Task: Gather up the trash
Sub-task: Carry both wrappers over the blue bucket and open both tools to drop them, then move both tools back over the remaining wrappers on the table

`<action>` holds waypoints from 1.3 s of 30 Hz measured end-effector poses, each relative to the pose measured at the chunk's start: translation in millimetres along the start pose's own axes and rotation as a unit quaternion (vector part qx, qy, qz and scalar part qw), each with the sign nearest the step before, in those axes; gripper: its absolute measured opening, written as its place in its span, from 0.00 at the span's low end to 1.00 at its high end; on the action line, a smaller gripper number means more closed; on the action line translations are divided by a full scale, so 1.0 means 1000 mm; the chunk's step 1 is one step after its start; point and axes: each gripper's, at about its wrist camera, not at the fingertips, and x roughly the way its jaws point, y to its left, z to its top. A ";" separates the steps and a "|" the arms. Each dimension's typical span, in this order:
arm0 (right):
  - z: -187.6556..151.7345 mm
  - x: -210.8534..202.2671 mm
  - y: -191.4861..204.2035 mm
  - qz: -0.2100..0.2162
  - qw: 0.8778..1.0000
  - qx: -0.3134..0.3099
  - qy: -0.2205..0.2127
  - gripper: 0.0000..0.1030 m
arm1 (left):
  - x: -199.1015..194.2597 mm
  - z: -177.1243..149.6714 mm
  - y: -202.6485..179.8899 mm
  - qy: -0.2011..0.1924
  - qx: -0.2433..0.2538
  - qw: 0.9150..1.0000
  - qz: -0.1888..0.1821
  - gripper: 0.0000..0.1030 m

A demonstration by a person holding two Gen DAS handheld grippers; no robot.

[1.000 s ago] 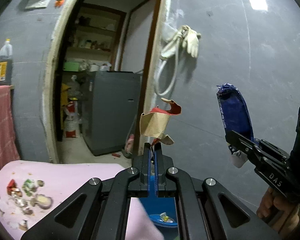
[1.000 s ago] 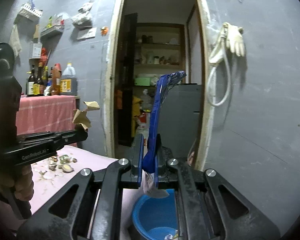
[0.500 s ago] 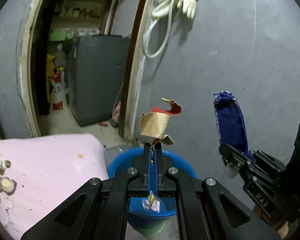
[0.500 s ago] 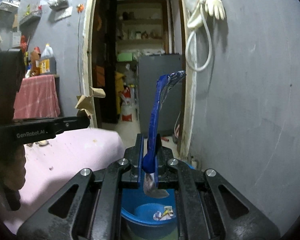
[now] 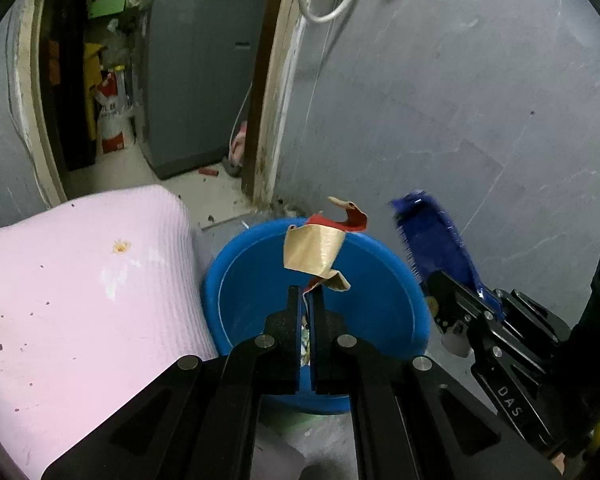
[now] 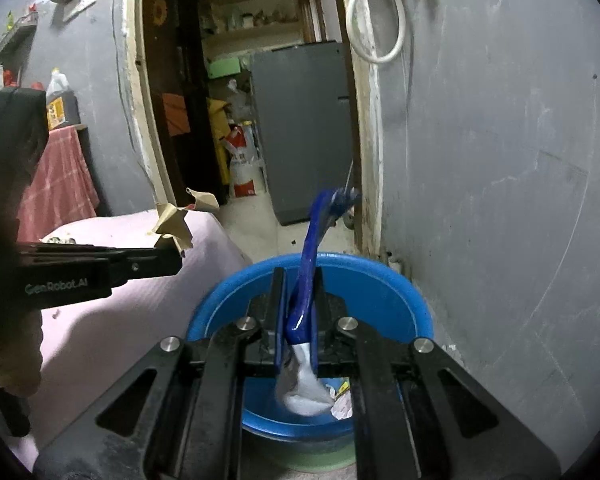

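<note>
While both grippers hung over the blue basin (image 5: pixel 256 264), left gripper (image 5: pixel 307 294) pinching torn cardboard (image 5: pixel 314 254), right gripper (image 6: pixel 298 284) clamping the blue wrapper (image 6: pixel 308 264); we judged releasing over its centre best.

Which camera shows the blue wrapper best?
The left wrist view: it shows the blue wrapper from its broad side, clamped in the right gripper beside the blue basin. The right wrist view catches it edge-on, a thin blue strip between its own fingers, with its silvery end hanging below.
</note>
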 end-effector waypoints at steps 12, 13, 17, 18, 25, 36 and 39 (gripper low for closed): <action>-0.006 0.015 -0.011 -0.007 0.999 0.028 0.023 0.25 | 0.016 0.002 0.027 0.028 -0.052 0.998 -0.004 0.27; -0.005 0.013 -0.011 -0.008 0.999 0.028 0.020 0.27 | 0.014 0.002 0.028 0.024 -0.053 0.998 -0.006 0.28; 0.001 0.004 -0.008 -0.014 1.000 0.026 0.004 0.36 | -0.005 0.002 0.029 0.000 -0.055 0.998 -0.009 0.40; 0.003 0.001 -0.006 -0.016 1.000 0.025 -0.001 0.37 | -0.011 0.002 0.027 -0.006 -0.054 0.998 -0.009 0.44; 0.027 -0.030 0.011 -0.024 0.999 0.013 -0.045 0.64 | -0.062 0.009 0.036 -0.071 -0.053 0.996 0.007 0.69; 0.064 -0.090 0.064 0.009 0.991 -0.005 -0.135 1.00 | -0.172 0.006 0.072 -0.210 -0.066 0.973 0.068 0.97; 0.071 -0.102 0.083 0.021 0.987 -0.012 -0.156 1.00 | -0.196 0.000 0.075 -0.235 -0.057 0.966 0.087 0.98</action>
